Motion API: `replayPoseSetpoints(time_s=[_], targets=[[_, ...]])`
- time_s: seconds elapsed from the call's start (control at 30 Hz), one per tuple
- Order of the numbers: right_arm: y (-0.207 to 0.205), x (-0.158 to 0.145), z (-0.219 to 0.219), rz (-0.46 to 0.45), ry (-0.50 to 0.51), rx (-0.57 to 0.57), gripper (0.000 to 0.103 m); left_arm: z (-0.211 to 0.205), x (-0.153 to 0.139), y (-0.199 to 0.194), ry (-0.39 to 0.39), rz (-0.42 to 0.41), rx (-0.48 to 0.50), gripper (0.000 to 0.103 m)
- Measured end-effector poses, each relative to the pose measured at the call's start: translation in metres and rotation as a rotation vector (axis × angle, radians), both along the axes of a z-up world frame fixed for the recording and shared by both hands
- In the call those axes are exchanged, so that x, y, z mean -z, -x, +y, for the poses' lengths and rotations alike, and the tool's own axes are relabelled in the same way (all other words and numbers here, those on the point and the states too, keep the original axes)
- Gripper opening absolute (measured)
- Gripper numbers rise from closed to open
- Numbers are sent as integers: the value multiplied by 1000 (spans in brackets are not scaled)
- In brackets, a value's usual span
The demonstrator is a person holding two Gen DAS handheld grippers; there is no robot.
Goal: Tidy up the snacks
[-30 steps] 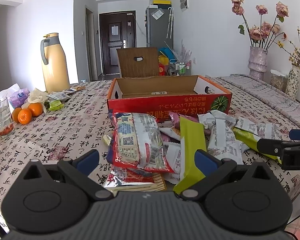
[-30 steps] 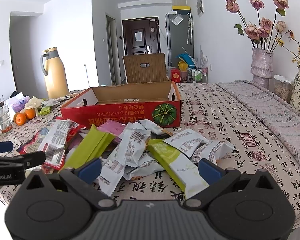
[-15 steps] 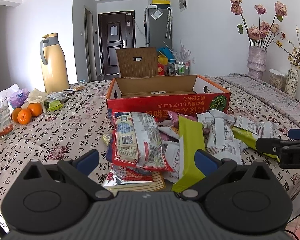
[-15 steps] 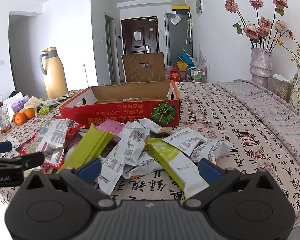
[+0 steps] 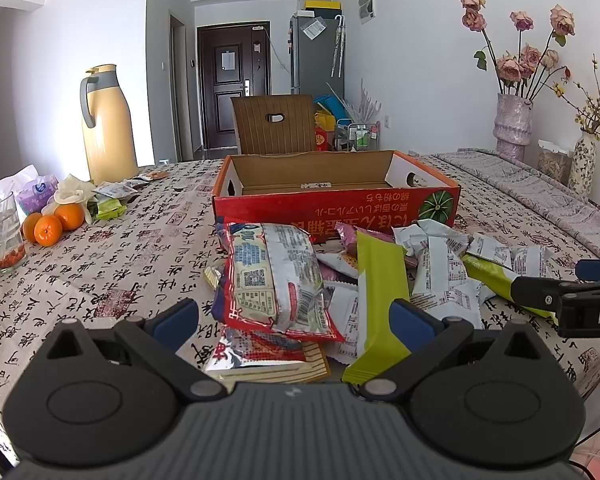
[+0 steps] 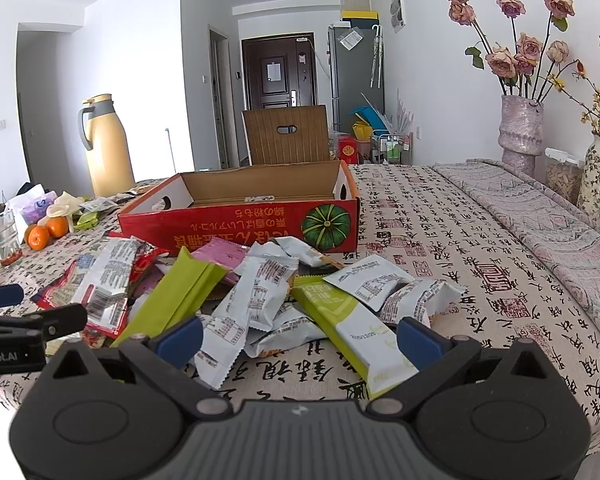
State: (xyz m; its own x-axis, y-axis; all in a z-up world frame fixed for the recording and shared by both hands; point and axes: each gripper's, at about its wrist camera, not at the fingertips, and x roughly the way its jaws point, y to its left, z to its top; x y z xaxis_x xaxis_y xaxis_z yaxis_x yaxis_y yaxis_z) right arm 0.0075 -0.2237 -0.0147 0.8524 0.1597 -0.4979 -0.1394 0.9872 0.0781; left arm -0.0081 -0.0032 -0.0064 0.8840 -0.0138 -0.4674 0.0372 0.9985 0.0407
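Snack sorting: nothing packed yet, approach step.
Left gripper [image 5: 294,322] and right gripper [image 6: 300,338] both spread wide, empty, low at snack pile [image 6: 260,296]; pile heaped on tablecloth just before empty red box [image 6: 236,216]. Next, probably: close on one packet, lift over box wall.

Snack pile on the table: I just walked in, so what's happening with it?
A person holds two grippers over loose snack packets heaped in front of an open red cardboard box. The left gripper faces a big red-and-white packet; the right gripper faces white packets and a green bar. Both are open, holding nothing. The box looks empty.
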Motion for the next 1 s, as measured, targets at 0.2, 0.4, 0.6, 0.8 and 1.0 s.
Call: replayPoseSetpoints(time_s=[0.2,0.4,0.6,0.8,1.0], targets=[[0,0,-1,1,1,2,103,0,0,0,3,1,-1,103],[0,0,0,1,2,2,103,0,1,1,6,2,-2,103],[0,0,0,1,1,2,103,0,1,1,7,4,-2,103],[-2,4,-1,7,-5,4,103,0,3,-1,11,8,-2,103],[-5,7,-1,17,-16,4,103,1,6,-3,19,13,-4,103]])
